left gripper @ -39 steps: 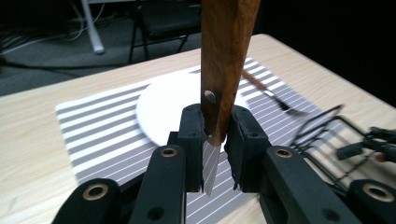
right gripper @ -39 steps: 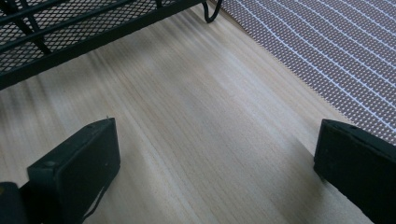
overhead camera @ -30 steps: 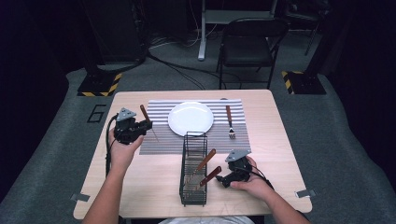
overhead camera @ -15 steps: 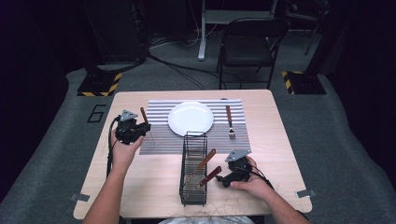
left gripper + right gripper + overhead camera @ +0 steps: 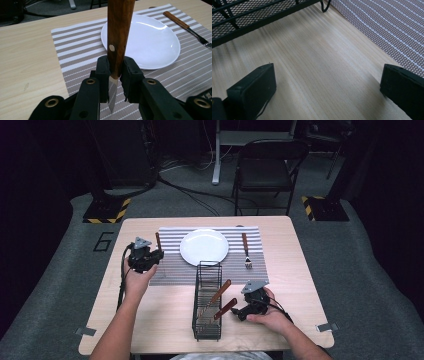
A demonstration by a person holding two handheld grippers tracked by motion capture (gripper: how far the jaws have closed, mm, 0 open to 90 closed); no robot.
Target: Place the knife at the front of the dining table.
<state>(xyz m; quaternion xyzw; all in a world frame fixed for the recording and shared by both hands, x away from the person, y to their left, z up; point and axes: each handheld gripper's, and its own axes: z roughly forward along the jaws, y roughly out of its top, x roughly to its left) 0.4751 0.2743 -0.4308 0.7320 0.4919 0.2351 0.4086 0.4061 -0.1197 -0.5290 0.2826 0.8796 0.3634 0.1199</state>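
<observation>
1. Left gripper [image 5: 150, 254]: clenched on a wooden-handled knife [image 5: 117, 37]. In the left gripper view both jaws press the handle just above the blade, and the blade tip points down toward the striped placemat [image 5: 75, 50].
2. Knife position: held upright over the left edge of the placemat, just beside the white plate [image 5: 204, 246]. In the high view its handle rises above the gripper.
3. Right gripper [image 5: 245, 312]: released. In the right gripper view its jaws stand wide apart over the bare worktop [image 5: 317, 70] and clasp nothing.
4. Right gripper position: low at the near right of the worktop, just beside the black wire caddy [image 5: 207, 320]. Two wooden-handled utensils stand tilted in that caddy.
5. Fork [image 5: 246, 251]: lies on the placemat to the right of the plate, apart from both grippers.
6. Change against the frames one second and half a second earlier: none discernible. Both grippers, the knife, the caddy, the plate and the fork hold the same places.
</observation>
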